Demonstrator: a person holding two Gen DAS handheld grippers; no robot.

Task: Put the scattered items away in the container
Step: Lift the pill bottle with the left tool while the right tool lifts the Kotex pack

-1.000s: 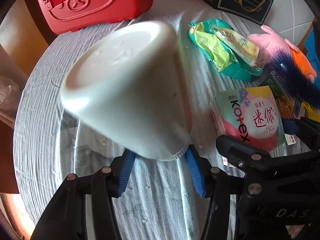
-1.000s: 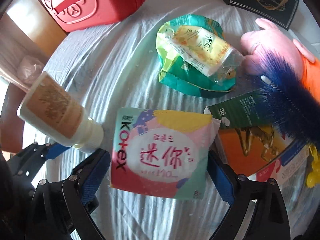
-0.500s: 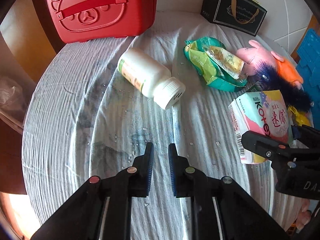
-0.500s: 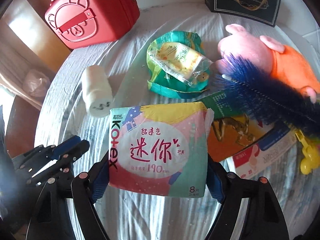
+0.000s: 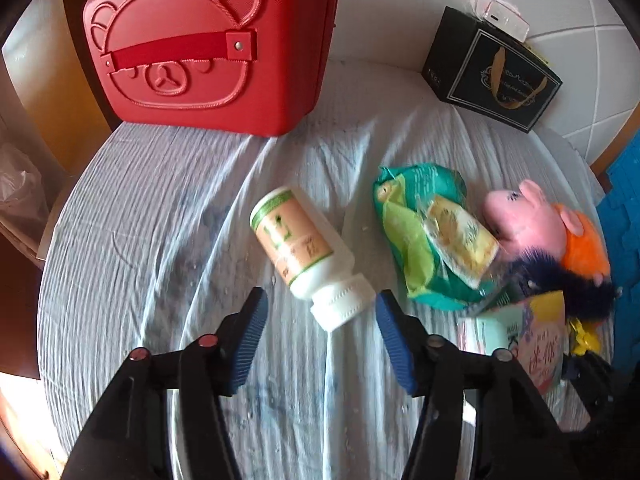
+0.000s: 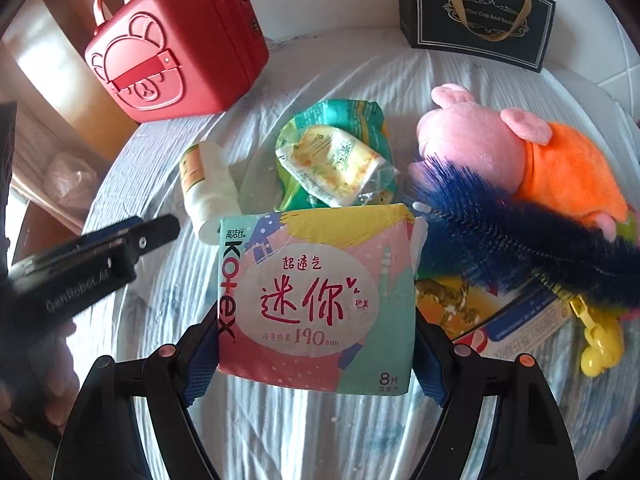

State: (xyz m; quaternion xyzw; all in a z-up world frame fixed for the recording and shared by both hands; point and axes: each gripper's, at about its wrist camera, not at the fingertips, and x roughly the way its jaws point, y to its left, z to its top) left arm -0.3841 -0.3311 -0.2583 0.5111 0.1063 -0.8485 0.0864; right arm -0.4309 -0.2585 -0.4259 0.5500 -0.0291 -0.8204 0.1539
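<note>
Right wrist view shows the right gripper (image 6: 316, 344) with its jaws clamped on both sides of the Kotex pack (image 6: 316, 300), lifted clear of the wrinkled white sheet (image 6: 280, 432). The left gripper (image 5: 320, 336) hangs above the white bottle (image 5: 308, 256), which lies on its side on the sheet; its jaws have just been opening and stand apart with nothing pressed between them, the bottle's cap only showing below the gap. The red bear case (image 5: 212, 44) stands shut at the far edge, well apart from both. I judge the pack is in mid-carry; next, someone must open that case, if it is the container, before anything goes in.
</note>
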